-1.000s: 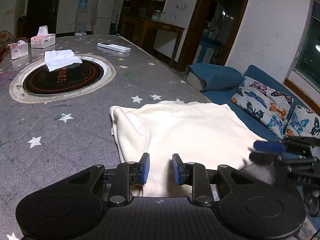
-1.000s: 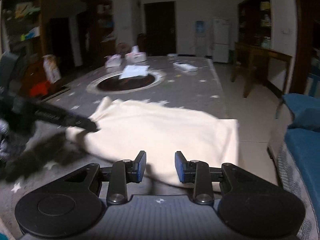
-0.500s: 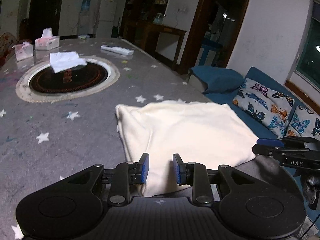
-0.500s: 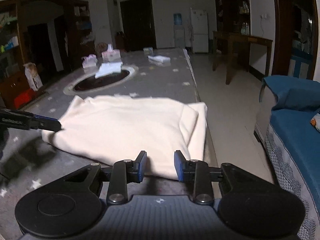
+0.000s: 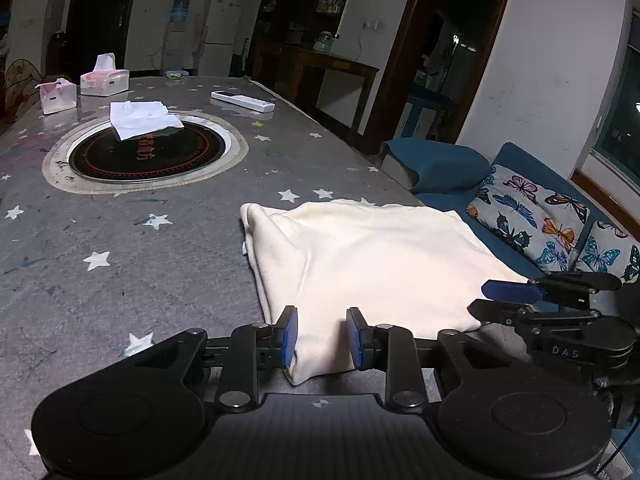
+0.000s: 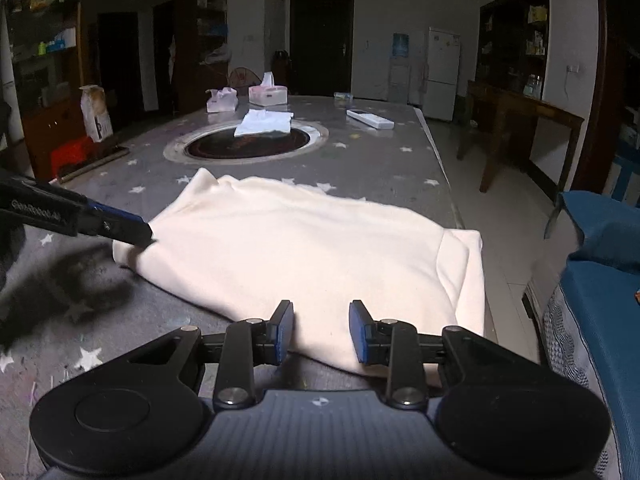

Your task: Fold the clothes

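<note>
The cream garment (image 5: pixel 372 264) is seen lying as a folded, roughly rectangular pack on the star-patterned table (image 5: pixel 120 264), at the centre of both frames, near the table edge at the right. A second ago its right portion was blurred and in motion in the right wrist view; that portion is now laid flat, with a doubled layer visible at the right edge. The left gripper (image 5: pixel 322 336) is held with its jaws apart over the near left corner, nothing clamped. The right gripper (image 6: pixel 320 330) is likewise parted over the near edge. A fold appears to have been just laid and released; whether further folds are wanted cannot be told.
</note>
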The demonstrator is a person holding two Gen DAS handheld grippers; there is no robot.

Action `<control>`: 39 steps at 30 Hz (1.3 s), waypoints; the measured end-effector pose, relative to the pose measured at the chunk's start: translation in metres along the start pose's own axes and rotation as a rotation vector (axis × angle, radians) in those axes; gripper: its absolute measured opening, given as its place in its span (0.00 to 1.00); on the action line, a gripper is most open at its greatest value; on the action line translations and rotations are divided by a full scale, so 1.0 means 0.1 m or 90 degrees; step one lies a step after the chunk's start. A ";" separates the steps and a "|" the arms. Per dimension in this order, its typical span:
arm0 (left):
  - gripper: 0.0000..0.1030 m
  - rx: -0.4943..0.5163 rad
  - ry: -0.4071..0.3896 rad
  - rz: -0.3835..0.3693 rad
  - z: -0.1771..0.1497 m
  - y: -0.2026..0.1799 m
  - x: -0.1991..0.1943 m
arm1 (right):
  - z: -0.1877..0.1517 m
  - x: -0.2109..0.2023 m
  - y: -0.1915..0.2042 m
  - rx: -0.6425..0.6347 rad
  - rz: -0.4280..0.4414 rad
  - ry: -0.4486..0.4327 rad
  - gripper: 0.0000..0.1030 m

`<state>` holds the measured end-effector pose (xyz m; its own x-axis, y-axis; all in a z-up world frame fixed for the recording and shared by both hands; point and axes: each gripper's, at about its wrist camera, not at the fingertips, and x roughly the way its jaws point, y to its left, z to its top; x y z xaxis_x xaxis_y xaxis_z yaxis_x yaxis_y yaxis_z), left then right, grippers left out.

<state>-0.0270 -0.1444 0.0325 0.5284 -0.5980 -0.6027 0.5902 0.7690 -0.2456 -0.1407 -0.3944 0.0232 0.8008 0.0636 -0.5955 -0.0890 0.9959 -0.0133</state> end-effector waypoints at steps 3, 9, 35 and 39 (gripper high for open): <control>0.33 -0.003 -0.008 0.006 0.00 0.00 -0.04 | 0.06 -0.05 0.04 -0.002 0.007 -0.017 0.29; 0.35 -0.019 0.003 0.022 -0.04 0.05 -0.03 | 0.12 0.08 0.32 -0.034 0.055 -0.015 0.30; 0.66 -0.082 -0.029 0.071 -0.21 0.19 -0.49 | 0.26 0.42 0.92 -0.083 0.066 -0.023 0.54; 0.72 -0.087 -0.036 0.075 -0.23 0.19 -0.56 | 0.28 0.32 0.93 -0.077 0.061 -0.041 0.62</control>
<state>-0.0595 -0.0910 0.0438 0.6247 -0.5102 -0.5911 0.4354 0.8560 -0.2788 -0.1065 -0.2985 0.0256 0.8211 0.1662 -0.5460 -0.2345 0.9704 -0.0572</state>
